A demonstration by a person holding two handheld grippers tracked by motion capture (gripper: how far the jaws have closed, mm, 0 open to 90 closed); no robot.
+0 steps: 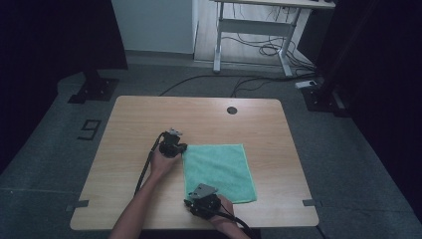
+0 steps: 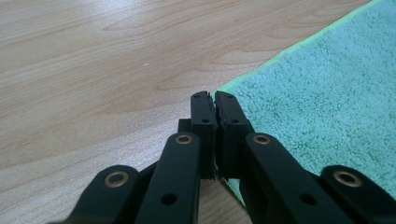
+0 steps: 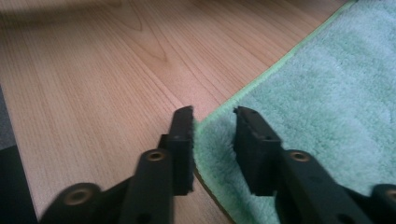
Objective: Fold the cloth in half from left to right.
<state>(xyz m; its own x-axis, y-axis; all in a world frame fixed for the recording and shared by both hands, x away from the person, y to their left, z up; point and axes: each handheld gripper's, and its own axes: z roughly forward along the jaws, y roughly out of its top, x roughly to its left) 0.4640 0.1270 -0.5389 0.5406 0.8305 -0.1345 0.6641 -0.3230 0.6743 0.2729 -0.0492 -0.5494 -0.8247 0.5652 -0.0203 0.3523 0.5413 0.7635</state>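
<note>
High view: nearest the cam is the right gripper [image 1: 199, 198], held in the person's right hand [image 1: 223, 211] at the table's near edge. Its tip sits at the near-left corner of the green microfibre towel [image 1: 219, 169], grey plate on top. Ahead of it and to its left, the left gripper [image 1: 180, 147] w/ the left hand [image 1: 161, 162] behind it, tip at the towel's far-left corner. Towel lies flat on the wooden table [image 1: 134, 129], spreading out to the right of both grippers. A round grommet hole [image 1: 232, 110] sits well beyond the left gripper, near the far edge.

Left gripper view: left gripper [image 2: 212, 100] is clenched on the towel [image 2: 317, 98]; jaws pressed together w/ the pale-green corner hem pinched between the tips. Rest of the cloth runs off to the jaws' right, bare table [image 2: 93, 70] to their left.

Right gripper view: right gripper [image 3: 214, 112] is released, jaws apart, straddling the towel [image 3: 322, 93] corner. Hem lies just inside the left jaw, pile between the two; whether the pads touch cloth I can't tell. Table [image 3: 93, 79] wood left of the jaws.
</note>
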